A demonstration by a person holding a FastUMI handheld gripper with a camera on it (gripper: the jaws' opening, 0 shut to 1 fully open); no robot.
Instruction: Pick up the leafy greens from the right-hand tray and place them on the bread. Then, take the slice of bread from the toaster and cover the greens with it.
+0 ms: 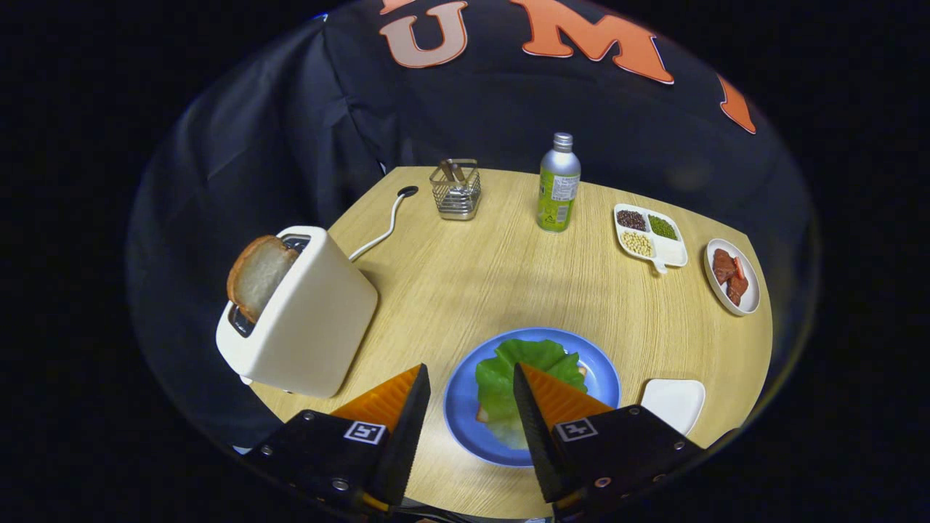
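Wide-open fingers of the gripper (471, 407) hang empty over the greens (519, 370) on the plate (465, 418) at the table's (465, 283) near edge; a skewed grab at the bread (258, 274) could tip the toaster (305, 319) on the left edge.

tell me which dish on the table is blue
The round plate holding the greens, just ahead of the open gripper; the other dishes are white.
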